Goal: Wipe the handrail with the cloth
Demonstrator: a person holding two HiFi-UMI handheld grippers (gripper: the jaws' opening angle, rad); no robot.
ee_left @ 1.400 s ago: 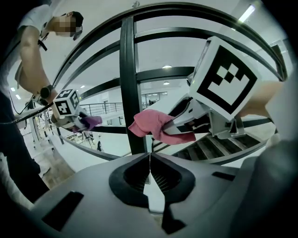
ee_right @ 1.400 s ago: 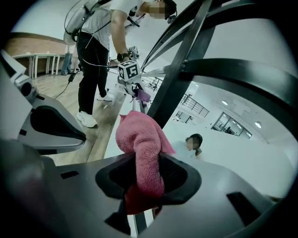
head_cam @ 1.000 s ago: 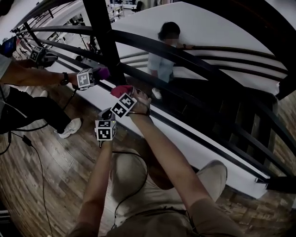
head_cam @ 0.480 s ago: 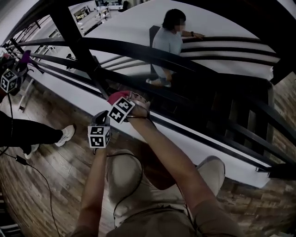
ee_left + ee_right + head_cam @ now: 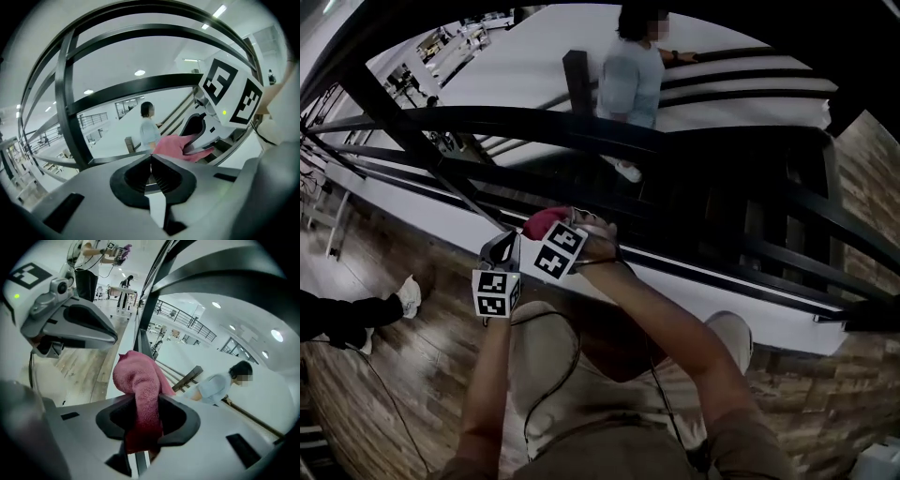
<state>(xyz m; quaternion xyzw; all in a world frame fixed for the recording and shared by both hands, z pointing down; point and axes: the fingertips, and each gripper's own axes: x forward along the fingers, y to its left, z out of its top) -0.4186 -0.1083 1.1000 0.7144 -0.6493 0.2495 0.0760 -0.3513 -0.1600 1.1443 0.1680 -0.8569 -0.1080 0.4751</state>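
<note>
Pink cloth (image 5: 138,373), bunched, pinched between the jaws of the right claw (image 5: 142,404), held by the lower bars of the black handrail (image 5: 516,120), contact unclear; left claw (image 5: 150,160) pressed together, empty, just beside it.

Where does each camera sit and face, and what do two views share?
Head view: on the head, looking down over the handrail; both forearms show.
Left gripper view: on the left gripper, facing the handrail; shut fingers show.
Right gripper view: on the right gripper, facing along the handrail; fingers clamp the cloth.
Shared: both gripper views show the person on the stairs.
</note>
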